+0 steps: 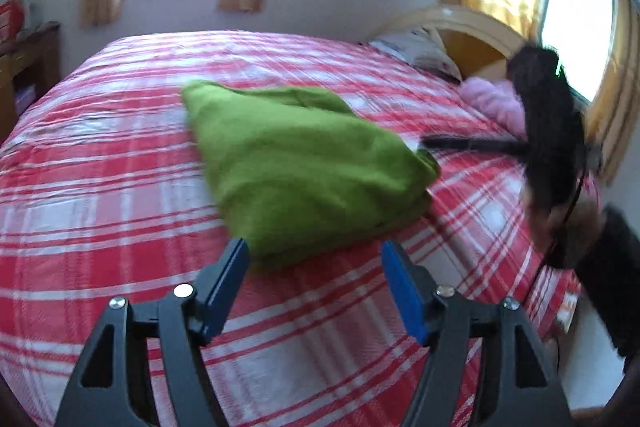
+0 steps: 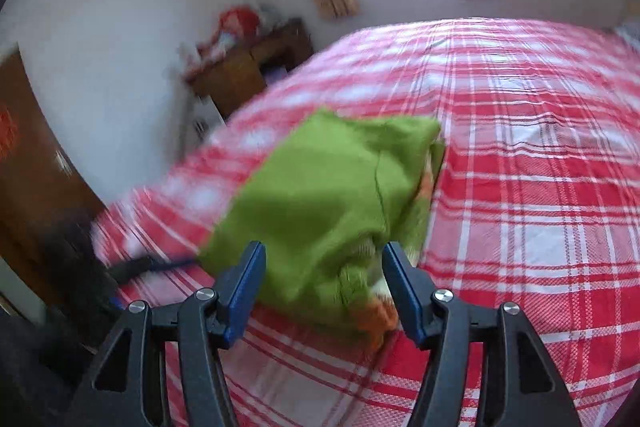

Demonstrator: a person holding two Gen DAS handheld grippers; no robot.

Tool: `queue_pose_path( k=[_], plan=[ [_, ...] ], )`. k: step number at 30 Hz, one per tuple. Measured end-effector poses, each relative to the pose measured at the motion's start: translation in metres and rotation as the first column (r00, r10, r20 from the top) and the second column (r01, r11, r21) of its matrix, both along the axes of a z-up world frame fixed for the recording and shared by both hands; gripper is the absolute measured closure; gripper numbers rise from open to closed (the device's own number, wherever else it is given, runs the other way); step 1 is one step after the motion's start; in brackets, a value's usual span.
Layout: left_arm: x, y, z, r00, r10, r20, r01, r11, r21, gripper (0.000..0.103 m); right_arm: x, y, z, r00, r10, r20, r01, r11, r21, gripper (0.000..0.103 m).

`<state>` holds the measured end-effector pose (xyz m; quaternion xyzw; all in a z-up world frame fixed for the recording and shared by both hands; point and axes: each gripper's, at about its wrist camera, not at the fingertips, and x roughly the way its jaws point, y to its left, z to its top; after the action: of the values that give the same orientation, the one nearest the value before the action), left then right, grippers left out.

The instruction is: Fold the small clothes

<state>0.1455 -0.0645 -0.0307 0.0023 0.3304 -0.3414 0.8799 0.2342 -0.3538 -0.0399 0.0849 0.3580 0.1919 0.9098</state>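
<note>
A green garment (image 1: 304,163) lies folded into a thick bundle on the red plaid bed (image 1: 120,211). My left gripper (image 1: 315,251) is open just in front of the bundle's near edge, with nothing pressed between its blue pads. In the right wrist view the same green garment (image 2: 320,203) shows an orange patterned lining at its near corner. My right gripper (image 2: 324,249) is open, and that corner lies between and below the fingers without being pinched. The right gripper (image 1: 460,143) also shows blurred at the bundle's far side in the left wrist view.
A pink garment (image 1: 496,99) and a pillow (image 1: 420,51) lie by the headboard (image 1: 472,27). A wooden desk (image 2: 248,67) with clutter stands beside the bed, and a brown door (image 2: 32,155) is at the left. The bed edge (image 2: 160,195) runs close to the bundle.
</note>
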Motion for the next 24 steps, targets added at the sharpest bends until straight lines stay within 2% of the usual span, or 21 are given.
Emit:
queue_pose_path(
  k=[2, 3, 4, 5, 8, 10, 12, 14, 16, 18, 21, 23, 24],
  plan=[
    [-0.001, 0.012, 0.005, 0.998, 0.052, 0.026, -0.052, 0.999, 0.009, 0.026, 0.007, 0.01, -0.023, 0.998, -0.012, -0.055, 0.007, 0.997, -0.081, 0.045],
    [0.0, 0.019, 0.006, 0.997, 0.069, 0.03, -0.069, 0.998, 0.01, 0.023, 0.01, 0.012, -0.036, 0.996, -0.022, -0.082, 0.015, 0.996, -0.092, 0.055],
    [-0.002, 0.027, 0.006, 0.995, 0.09, 0.03, -0.09, 0.996, 0.003, 0.022, 0.011, 0.011, -0.047, 0.994, -0.041, -0.106, 0.032, 0.996, -0.079, 0.081],
    [-0.001, 0.032, 0.007, 0.994, 0.104, 0.024, -0.104, 0.995, -0.005, 0.022, 0.012, 0.008, -0.052, 0.991, -0.053, -0.122, 0.048, 0.998, -0.039, 0.086],
    [0.007, 0.046, 0.005, 0.989, 0.149, -0.012, -0.15, 0.988, -0.03, 0.022, 0.004, 0.006, -0.053, 0.987, -0.073, -0.14, 0.092, 0.987, 0.133, 0.091],
    [0.012, 0.051, 0.002, 0.984, 0.172, -0.038, -0.174, 0.984, -0.046, 0.022, -0.004, 0.002, -0.053, 0.989, -0.032, -0.142, 0.076, 0.944, 0.32, 0.091],
    [0.018, 0.054, 0.001, 0.98, 0.188, -0.066, -0.192, 0.98, -0.06, 0.022, -0.01, -0.009, -0.062, 0.984, -0.055, -0.169, 0.118, 0.914, 0.387, 0.091],
    [0.023, 0.056, 0.0, 0.977, 0.196, -0.089, -0.202, 0.977, -0.069, 0.022, -0.011, -0.027, -0.076, 0.973, -0.102, -0.206, 0.179, 0.897, 0.403, 0.092],
    [0.023, 0.058, -0.001, 0.974, 0.208, -0.087, -0.213, 0.976, -0.052, 0.022, -0.015, -0.049, -0.093, 0.968, -0.113, -0.224, 0.207, 0.863, 0.461, 0.095],
    [0.024, 0.057, -0.003, 0.974, 0.217, -0.071, -0.218, 0.976, -0.017, 0.022, -0.02, -0.047, -0.087, 0.971, -0.118, -0.208, 0.196, 0.888, 0.416, 0.094],
    [0.027, 0.056, 0.001, 0.975, 0.221, -0.038, -0.221, 0.975, 0.005, 0.022, -0.025, -0.031, -0.065, 0.975, -0.141, -0.171, 0.181, 0.952, 0.246, 0.088],
    [0.033, 0.055, 0.005, 0.975, 0.223, -0.02, -0.223, 0.975, 0.006, 0.022, -0.032, -0.021, -0.039, 0.966, -0.238, -0.101, 0.245, 0.968, 0.061, 0.078],
    [0.037, 0.053, 0.008, 0.974, 0.227, -0.009, -0.227, 0.974, 0.005, 0.022, -0.036, -0.019, -0.028, 0.949, -0.312, -0.045, 0.311, 0.95, -0.034, 0.078]
  ],
)
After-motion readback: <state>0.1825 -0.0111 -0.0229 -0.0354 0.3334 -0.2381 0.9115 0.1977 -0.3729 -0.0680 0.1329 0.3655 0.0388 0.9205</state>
